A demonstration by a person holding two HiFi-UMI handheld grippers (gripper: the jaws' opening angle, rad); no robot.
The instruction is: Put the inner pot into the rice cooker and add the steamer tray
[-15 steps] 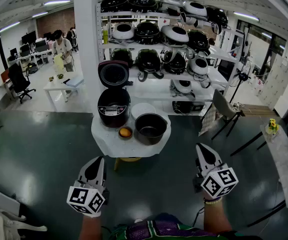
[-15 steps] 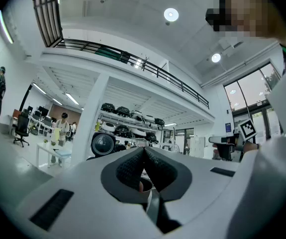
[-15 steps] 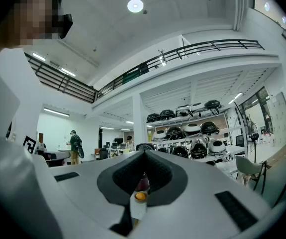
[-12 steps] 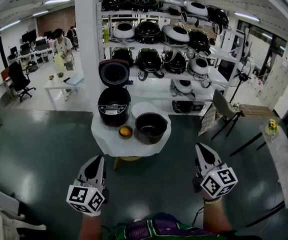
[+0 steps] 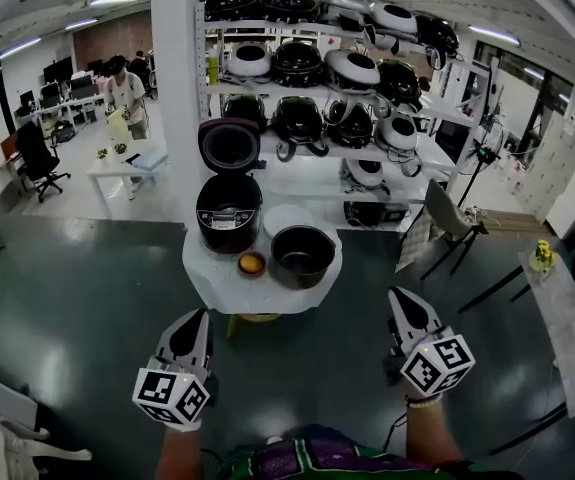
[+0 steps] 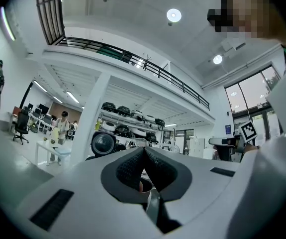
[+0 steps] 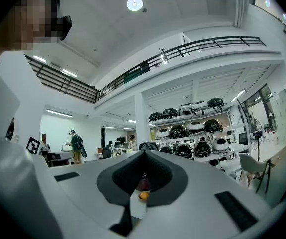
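Both my tongs are squeezed shut on nothing, left tongs (image 5: 199,316) and right tongs (image 5: 395,293) level over open dark floor (image 5: 87,298), well short of the round white counter (image 5: 217,290). The inner pot (image 5: 301,256) sits near the counter's right front edge, just beside the open rice cooker (image 5: 228,213), with the white steamer tray (image 5: 286,216) behind it. The cooker's front label is too small to read.

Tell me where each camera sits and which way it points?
Head view: on the person's head, looking down and ahead at the table, rice cooker and inner pot; left gripper, right gripper and forearms show.
Left gripper view: on the left gripper, looking level along its shut jaws.
Right gripper view: likewise on the right gripper.
Shared: all see the cooker shelves.
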